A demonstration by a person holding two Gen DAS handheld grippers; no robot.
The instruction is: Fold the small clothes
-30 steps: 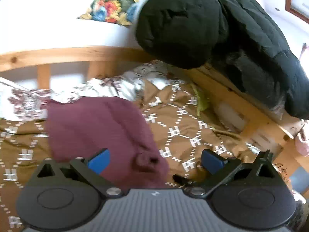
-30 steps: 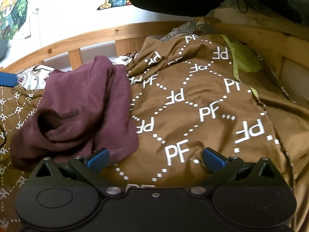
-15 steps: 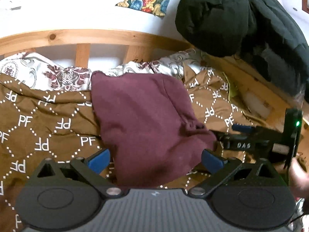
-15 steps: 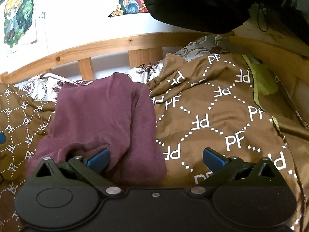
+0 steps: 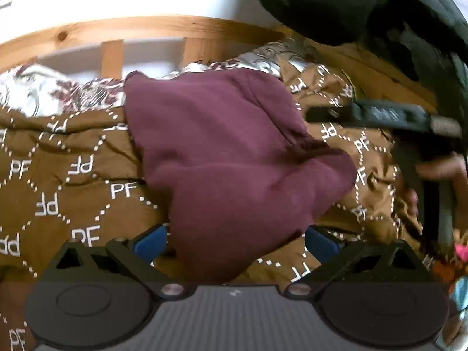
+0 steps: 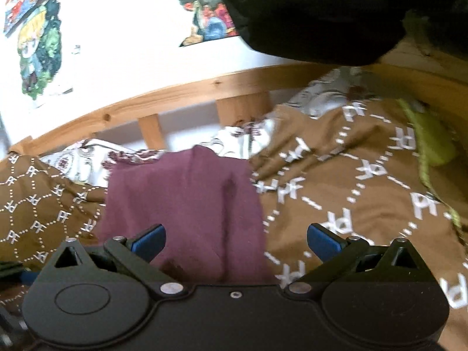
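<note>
**Maroon garment: handling properties and grip points**

The maroon garment (image 5: 234, 158) is laid in a loose, rumpled heap on the brown patterned bedcover (image 5: 58, 175), in front of the wooden bed rail (image 5: 146, 29). It is judged soft, light and limp; no shape will be held when lifted. A grip at an outer edge or corner is advised, not at the bunched middle. The left gripper (image 5: 235, 241) is seen with jaws spread wide, nothing held, the garment's near edge lying between them. The right gripper (image 6: 235, 241) is likewise spread and empty, just beside the garment's opposite edge.
</note>
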